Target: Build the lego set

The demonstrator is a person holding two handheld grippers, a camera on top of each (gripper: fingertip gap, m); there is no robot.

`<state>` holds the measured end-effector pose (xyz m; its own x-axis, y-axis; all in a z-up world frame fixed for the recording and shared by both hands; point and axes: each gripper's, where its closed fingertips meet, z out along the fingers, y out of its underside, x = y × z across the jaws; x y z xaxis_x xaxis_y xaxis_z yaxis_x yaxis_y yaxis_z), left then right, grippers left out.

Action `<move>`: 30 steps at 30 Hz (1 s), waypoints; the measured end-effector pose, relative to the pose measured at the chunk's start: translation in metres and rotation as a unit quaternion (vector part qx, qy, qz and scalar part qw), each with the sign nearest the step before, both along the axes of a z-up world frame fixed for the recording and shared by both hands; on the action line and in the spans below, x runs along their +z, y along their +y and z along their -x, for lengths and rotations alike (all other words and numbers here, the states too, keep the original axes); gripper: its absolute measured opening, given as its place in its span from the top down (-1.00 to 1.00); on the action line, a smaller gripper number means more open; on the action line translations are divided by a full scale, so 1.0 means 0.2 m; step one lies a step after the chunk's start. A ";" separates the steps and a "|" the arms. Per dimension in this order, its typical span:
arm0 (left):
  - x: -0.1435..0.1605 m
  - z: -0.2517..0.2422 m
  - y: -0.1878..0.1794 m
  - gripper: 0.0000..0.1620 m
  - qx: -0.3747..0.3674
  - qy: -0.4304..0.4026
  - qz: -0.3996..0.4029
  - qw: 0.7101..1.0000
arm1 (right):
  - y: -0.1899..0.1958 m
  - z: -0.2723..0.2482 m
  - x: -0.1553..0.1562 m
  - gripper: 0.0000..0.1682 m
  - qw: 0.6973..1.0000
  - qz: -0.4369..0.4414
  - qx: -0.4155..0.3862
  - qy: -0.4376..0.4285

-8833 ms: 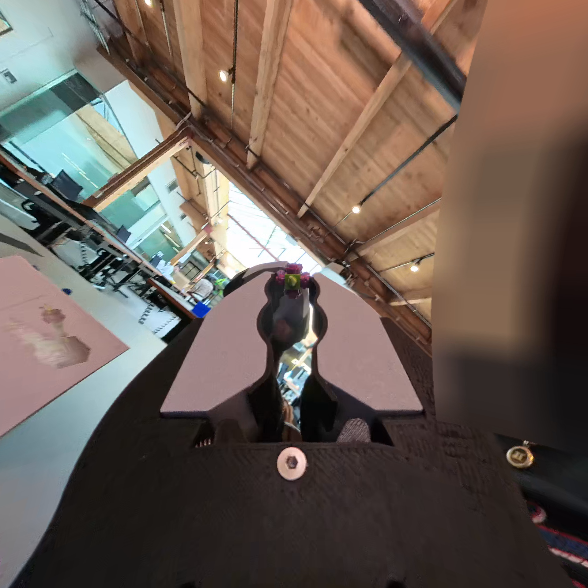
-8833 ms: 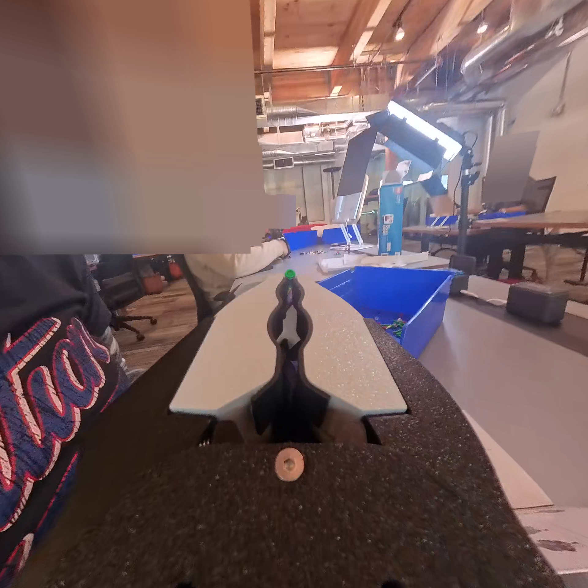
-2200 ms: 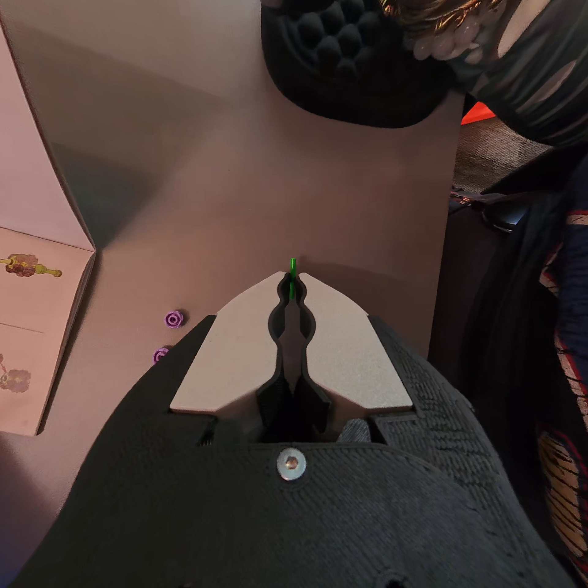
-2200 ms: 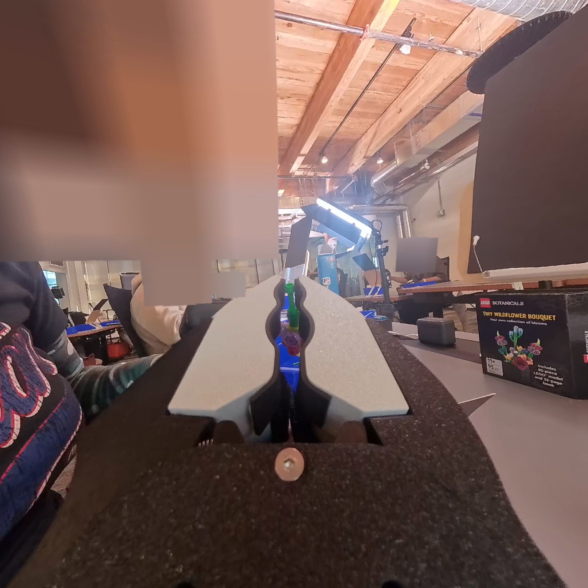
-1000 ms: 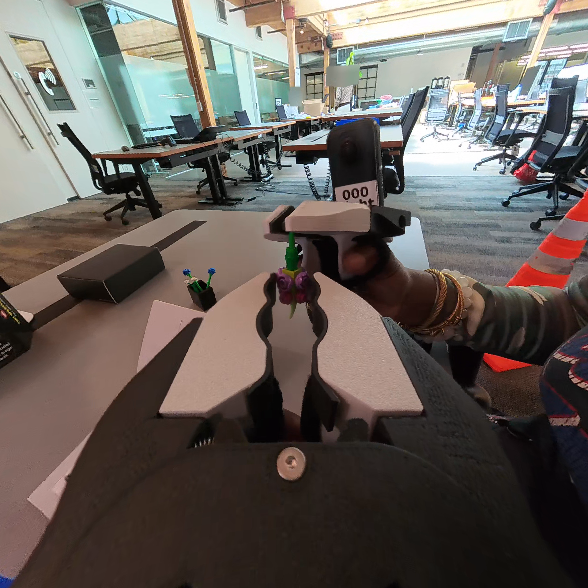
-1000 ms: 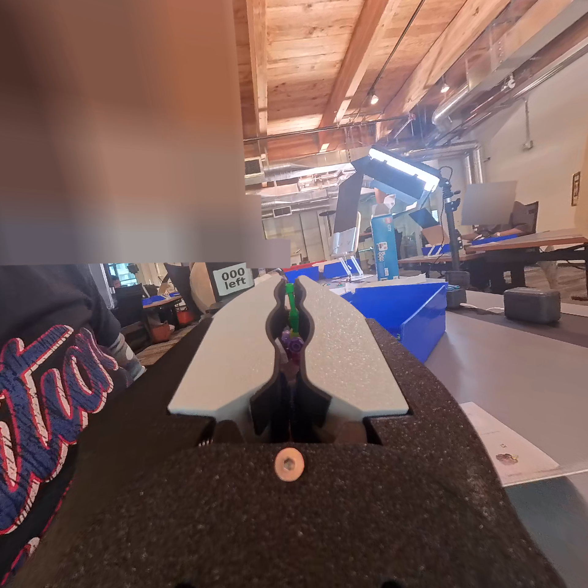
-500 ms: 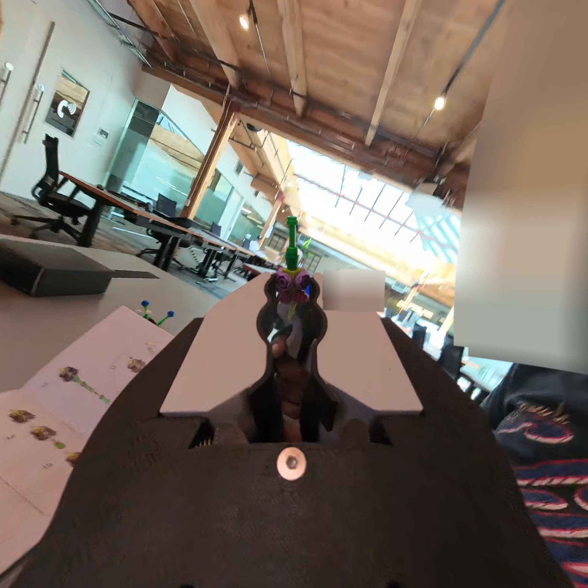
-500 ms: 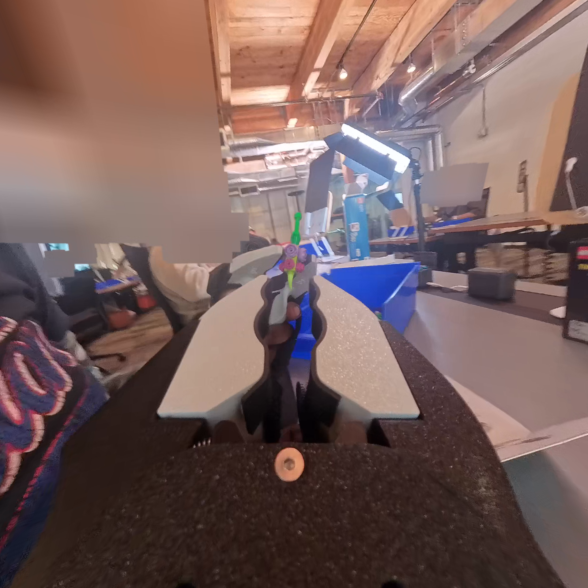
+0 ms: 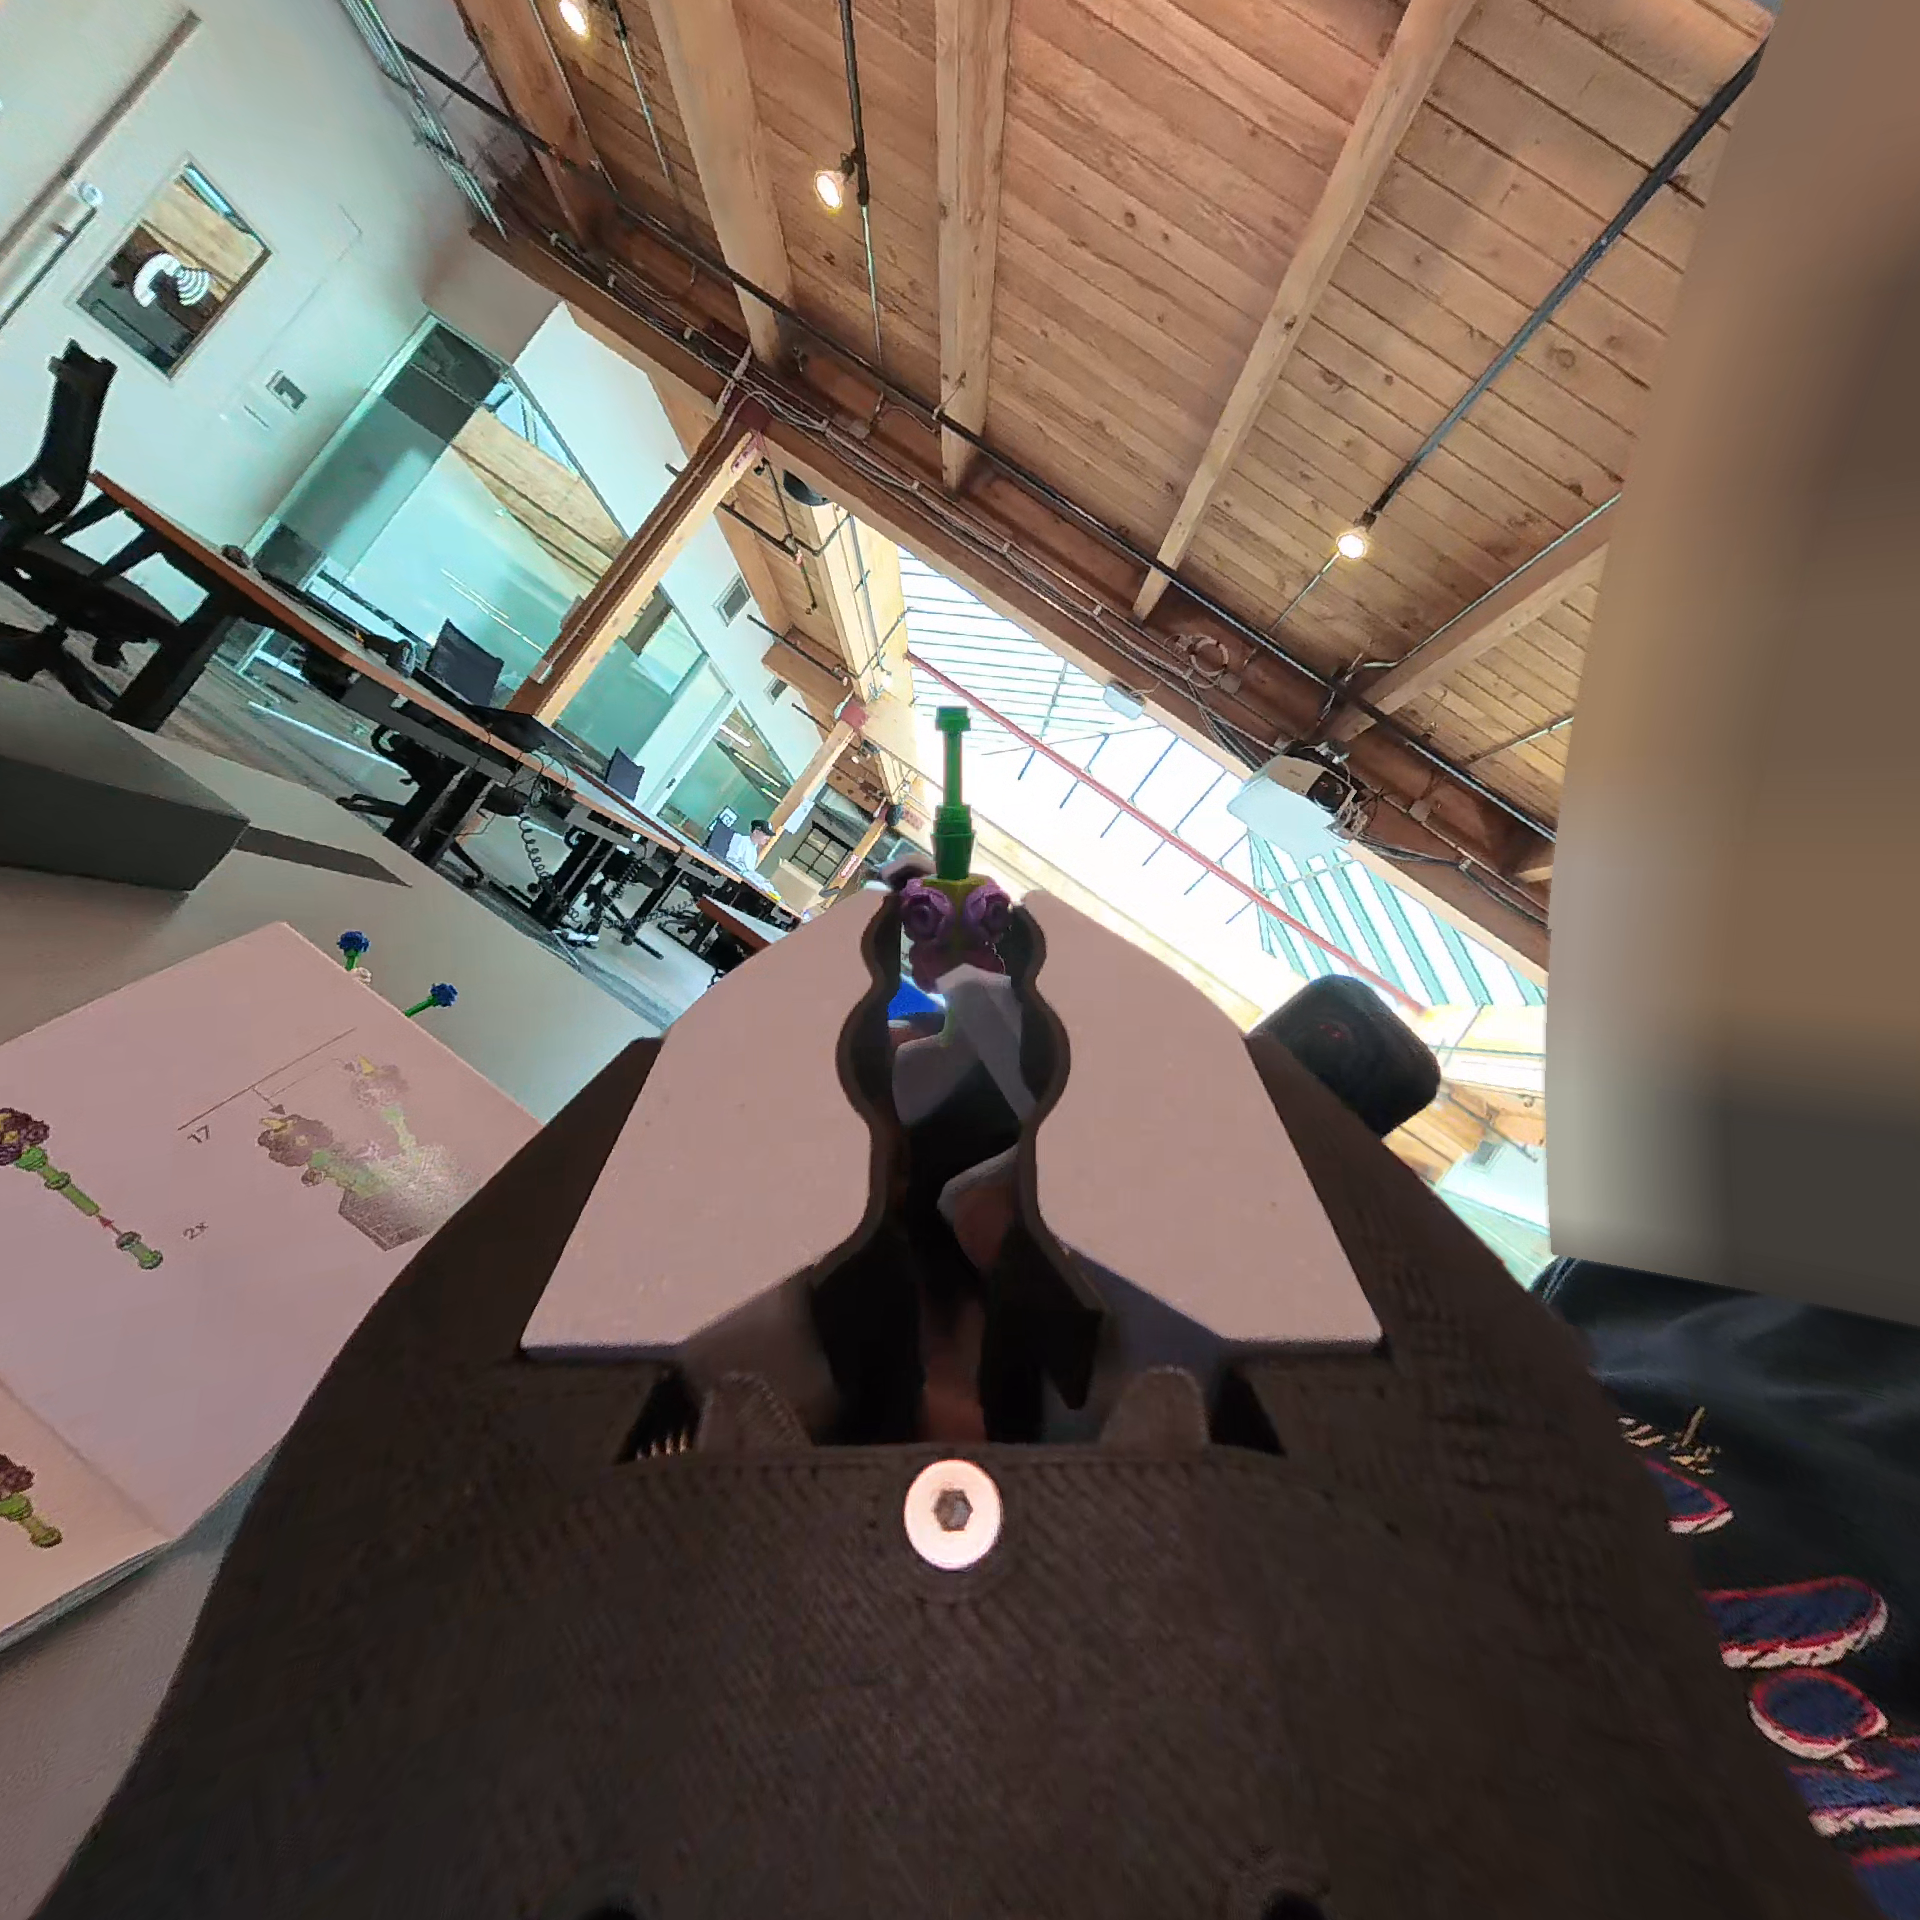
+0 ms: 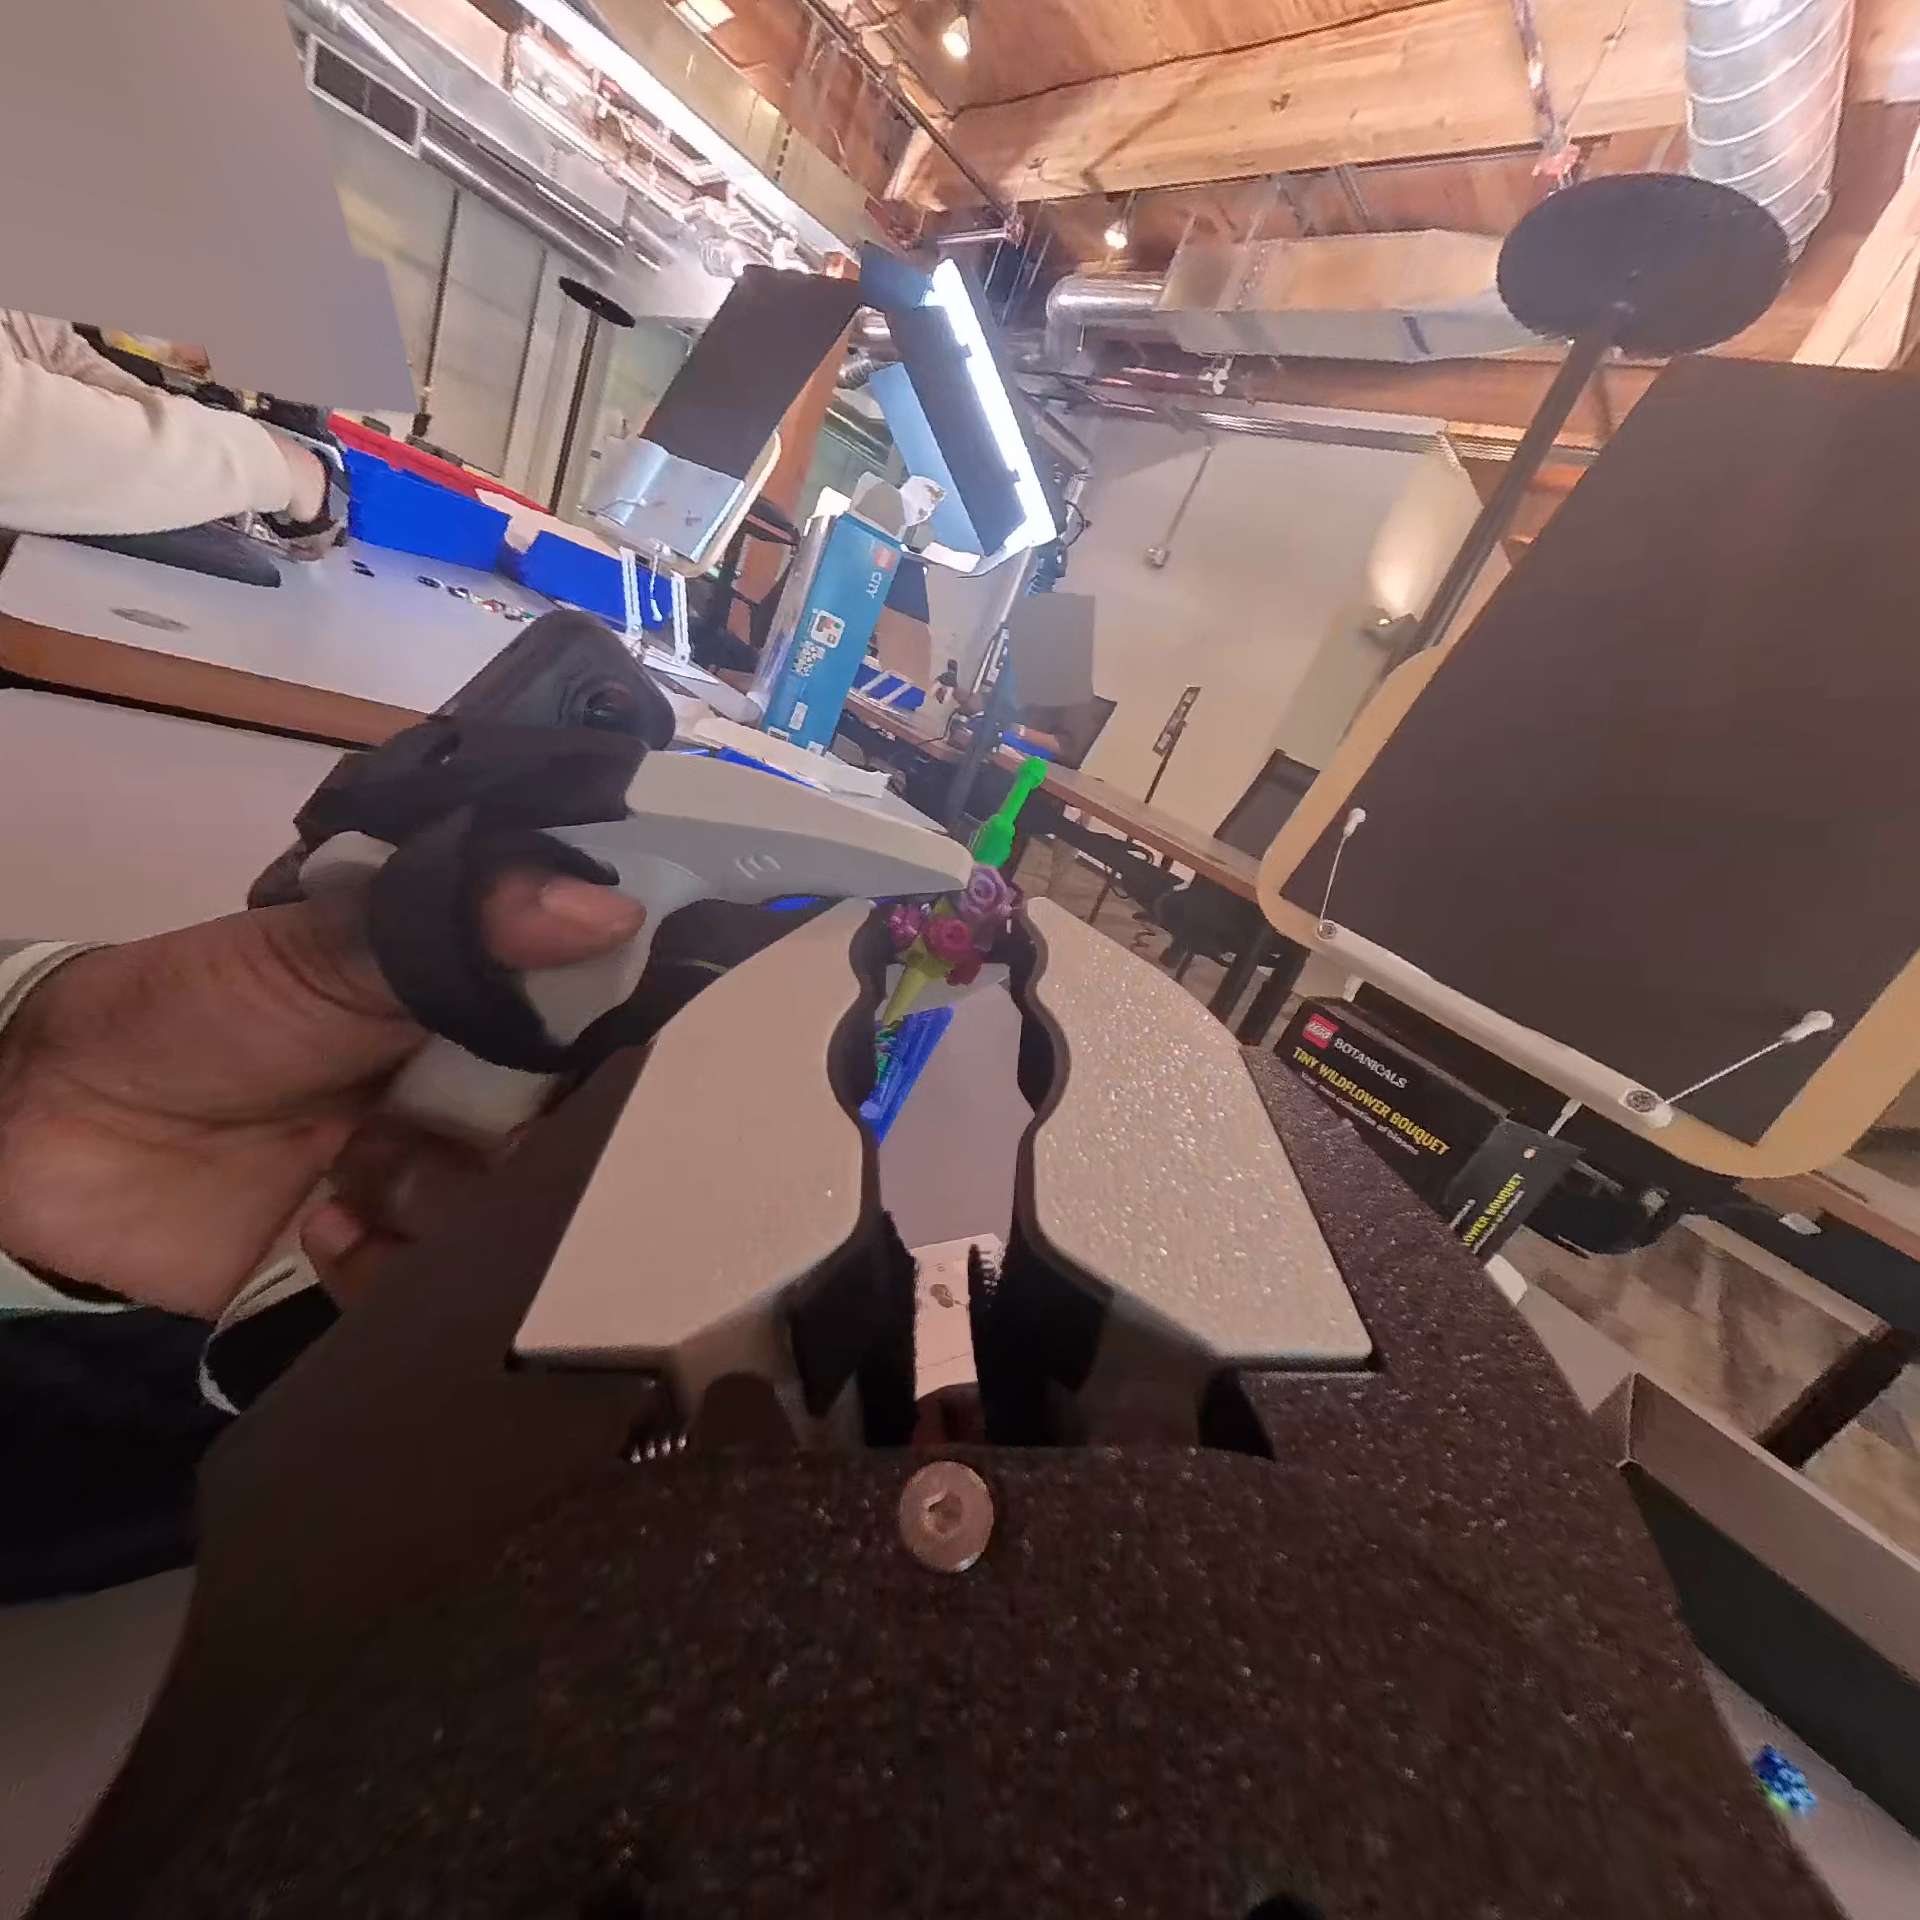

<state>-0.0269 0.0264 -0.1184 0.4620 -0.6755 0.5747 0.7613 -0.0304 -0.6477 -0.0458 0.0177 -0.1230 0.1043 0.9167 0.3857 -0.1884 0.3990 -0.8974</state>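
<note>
Since half a second ago, both grippers have tilted: the left wrist view now takes in more ceiling, and the right wrist view has swung toward the black set box [image 10: 1382, 1101] at 3 o'clock. The left gripper [image 9: 954, 909] is clenched on the flower cluster [image 9: 954, 914], its two fingertips pressing the purple blooms from either side. The green stem [image 9: 952, 790] rises clear of the tips toward 12 o'clock with open air all round it.

In the right wrist view, the left gripper [image 10: 961, 883] enters from 9 o'clock, carried by a hand [image 10: 208, 1070]. The right gripper [image 10: 945, 914] is parted, a gap showing down the whole length of its jaws; the flower cluster [image 10: 956, 925] sits at that gap's mouth. Contact with the right fingertips cannot be determined.

An open instruction booklet [image 9: 208, 1174] lies on the grey table [image 9: 520, 966] at 9 o'clock, its near edge overhung by the left gripper body. Two blue flowers [image 9: 400, 966] stand past its far edge.
</note>
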 end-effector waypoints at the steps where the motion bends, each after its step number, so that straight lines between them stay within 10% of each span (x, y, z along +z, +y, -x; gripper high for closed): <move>1: 0.00 -0.01 0.00 0.76 0.000 0.006 0.002 1.000 | 0.00 -0.01 0.00 0.73 1.000 0.002 0.002 0.002; 24: 0.04 0.02 0.02 0.96 0.055 0.139 -0.005 0.989 | 0.03 -0.05 -0.07 0.73 0.989 -0.130 -0.063 -0.020; 30: -0.05 0.08 0.05 0.96 0.083 0.255 0.004 0.963 | -0.02 -0.16 -0.24 0.72 0.973 0.007 0.162 -0.163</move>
